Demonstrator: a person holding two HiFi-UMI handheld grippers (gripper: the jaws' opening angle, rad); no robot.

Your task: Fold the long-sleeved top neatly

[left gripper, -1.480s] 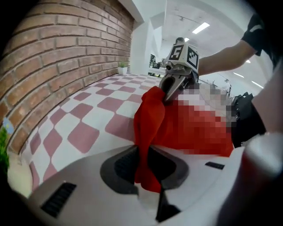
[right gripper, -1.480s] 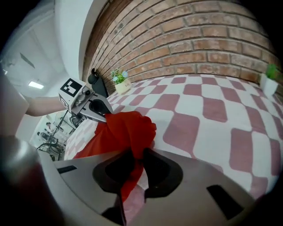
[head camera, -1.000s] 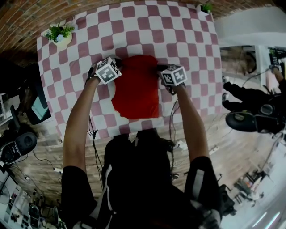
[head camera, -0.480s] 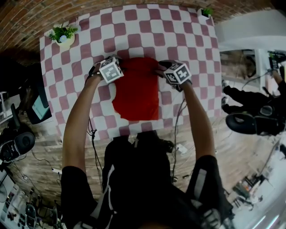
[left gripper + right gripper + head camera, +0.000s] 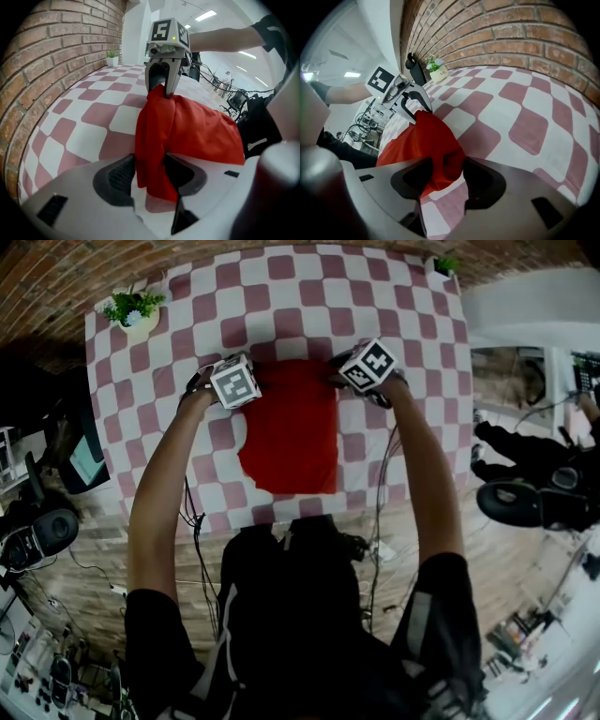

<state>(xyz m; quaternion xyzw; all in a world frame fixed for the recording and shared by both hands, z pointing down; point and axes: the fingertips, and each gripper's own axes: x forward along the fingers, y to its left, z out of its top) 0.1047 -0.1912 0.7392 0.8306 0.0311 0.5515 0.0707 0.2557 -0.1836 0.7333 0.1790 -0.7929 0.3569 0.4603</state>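
The left tongs (image 5: 151, 174) sit at the far-left corner of the red top (image 5: 291, 437). Their jaws have just been opening and now stand apart, with a ridge of cloth loose between them. The top lies on the checked counter (image 5: 403, 324), already folded into a compact oblong with no sleeve showing. At the top's far-right corner the right tongs (image 5: 446, 176) have also just been opening, and they stand wide around a bunched fold without pinching it. The folding looks nearly done. What seems left is to let the top's far edge settle and to flatten a bulge on its left side. The fabric is soft, matte and thick with layers, and it peaks at both far corners. The tongs' pads are dark and ribbed.
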